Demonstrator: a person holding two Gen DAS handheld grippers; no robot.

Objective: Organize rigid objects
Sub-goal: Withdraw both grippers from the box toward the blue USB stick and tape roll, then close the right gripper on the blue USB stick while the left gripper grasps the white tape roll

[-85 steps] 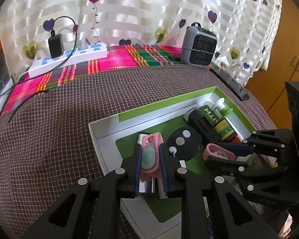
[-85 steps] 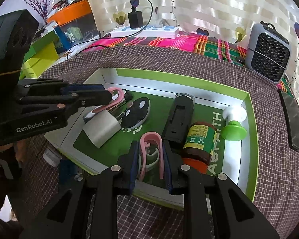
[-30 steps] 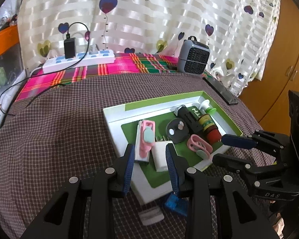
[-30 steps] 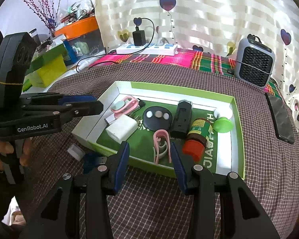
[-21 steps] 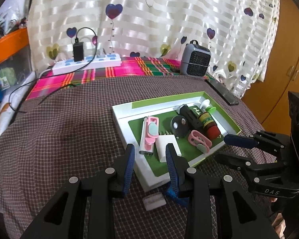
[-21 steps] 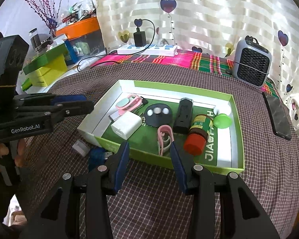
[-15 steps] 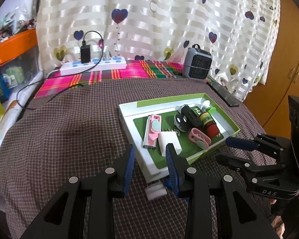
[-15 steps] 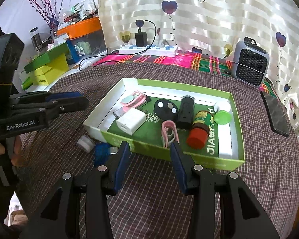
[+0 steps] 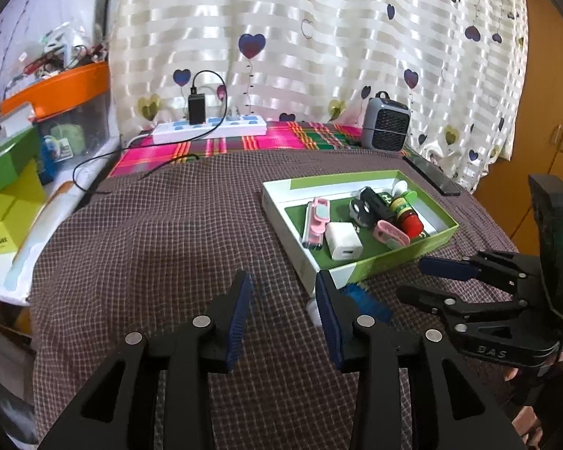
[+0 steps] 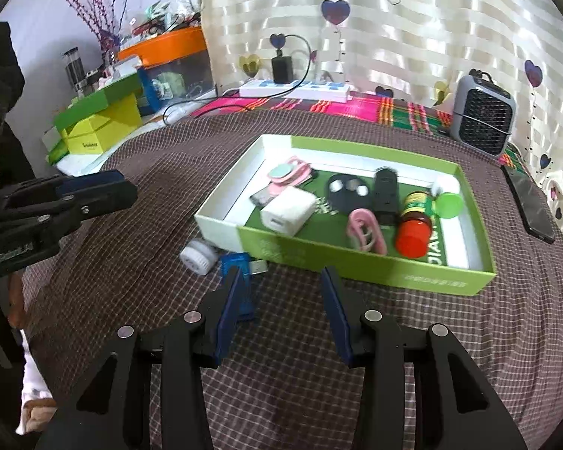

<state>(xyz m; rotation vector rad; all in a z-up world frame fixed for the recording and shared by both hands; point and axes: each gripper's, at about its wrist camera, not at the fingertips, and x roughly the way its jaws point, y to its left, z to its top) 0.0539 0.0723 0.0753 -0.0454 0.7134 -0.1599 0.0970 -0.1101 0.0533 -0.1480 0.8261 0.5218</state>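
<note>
Green box (image 10: 375, 272), centre frame, already holds most items. Outside it at lower left: blue USB stick (image 10: 240, 262), then small white round piece (image 10: 199, 256). Left gripper (image 9: 283, 317) and right gripper (image 10: 279, 309) both spread, empty. Between picks, likely; next, close on the stick.

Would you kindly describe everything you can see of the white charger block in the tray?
The white charger block is a small, smooth, glossy cube, plastic by the look of it, with rounded corners and a slot-like port on the face turned toward the cameras. It lies on the green floor of the tray, near the white end. A pink clip on a silvery piece lies just behind it; whether they touch is unclear. Neither pair of tongs touches it.
</note>
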